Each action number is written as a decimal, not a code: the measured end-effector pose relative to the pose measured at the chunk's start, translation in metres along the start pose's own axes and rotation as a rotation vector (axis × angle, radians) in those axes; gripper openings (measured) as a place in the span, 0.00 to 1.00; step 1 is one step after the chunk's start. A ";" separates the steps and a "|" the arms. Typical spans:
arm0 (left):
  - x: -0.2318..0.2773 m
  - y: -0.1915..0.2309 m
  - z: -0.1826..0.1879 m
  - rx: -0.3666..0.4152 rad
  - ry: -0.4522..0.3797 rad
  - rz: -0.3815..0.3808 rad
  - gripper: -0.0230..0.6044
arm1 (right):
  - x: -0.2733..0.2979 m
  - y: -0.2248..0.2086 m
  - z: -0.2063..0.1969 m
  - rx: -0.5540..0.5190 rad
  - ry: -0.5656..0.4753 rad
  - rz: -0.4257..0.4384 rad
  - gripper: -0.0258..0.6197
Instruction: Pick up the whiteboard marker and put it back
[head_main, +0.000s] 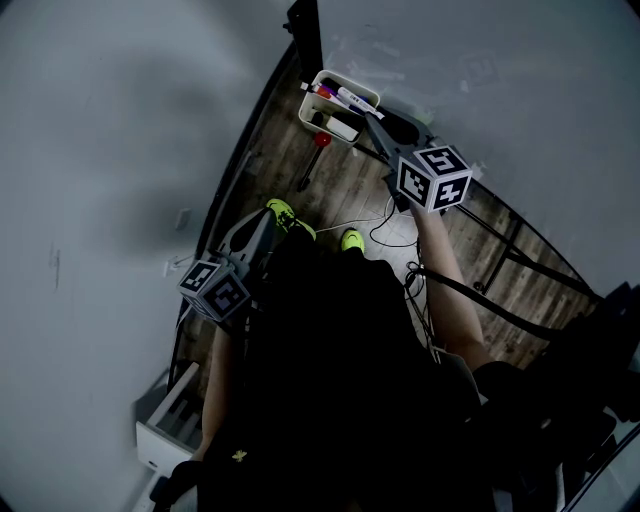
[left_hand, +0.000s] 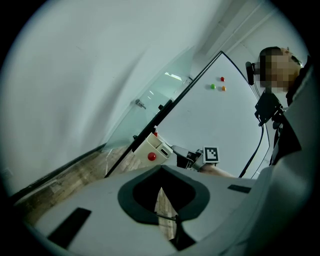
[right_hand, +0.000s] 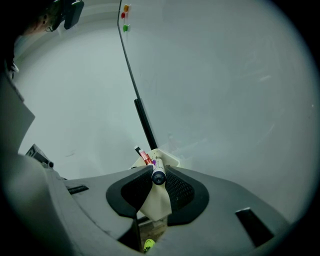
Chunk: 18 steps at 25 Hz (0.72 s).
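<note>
A white whiteboard marker (right_hand: 158, 174) with a dark end cap sits between the pads of my right gripper (right_hand: 159, 176), which is shut on it. Its far end points into the white pen holder (right_hand: 156, 202) on the whiteboard. In the head view the marker (head_main: 348, 99) lies over the holder's rim (head_main: 318, 80), and the right gripper (head_main: 372, 123) reaches up to it. A red marker (right_hand: 145, 156) lies in the holder. My left gripper (head_main: 262, 228) hangs low at the left, shut and with nothing in it (left_hand: 161, 189).
The whiteboard (head_main: 520, 90) fills the right and a grey wall (head_main: 100, 150) the left. A red knob (head_main: 321, 140) sits under the holder. Cables (head_main: 385, 230) and the board's stand legs (head_main: 515, 250) lie on the wooden floor. Coloured magnets (left_hand: 218, 86) stick high on the board.
</note>
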<state>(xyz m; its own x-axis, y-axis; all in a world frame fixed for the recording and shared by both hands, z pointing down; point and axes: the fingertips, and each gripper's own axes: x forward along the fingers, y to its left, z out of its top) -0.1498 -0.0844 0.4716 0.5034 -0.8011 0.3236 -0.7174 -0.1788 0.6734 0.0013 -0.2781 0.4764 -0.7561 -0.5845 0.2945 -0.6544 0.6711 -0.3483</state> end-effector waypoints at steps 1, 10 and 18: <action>0.000 0.000 0.000 0.000 -0.002 0.000 0.09 | 0.000 0.000 0.000 -0.004 0.001 -0.001 0.17; 0.003 -0.005 0.002 0.004 -0.005 -0.013 0.09 | -0.003 0.009 0.008 -0.024 -0.026 0.035 0.36; 0.006 -0.010 0.003 0.020 -0.001 -0.031 0.09 | -0.012 0.012 0.013 -0.082 -0.025 0.009 0.48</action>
<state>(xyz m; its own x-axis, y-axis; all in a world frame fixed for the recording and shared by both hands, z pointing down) -0.1411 -0.0896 0.4648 0.5252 -0.7955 0.3022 -0.7110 -0.2150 0.6695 0.0024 -0.2691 0.4576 -0.7625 -0.5886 0.2686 -0.6464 0.7110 -0.2768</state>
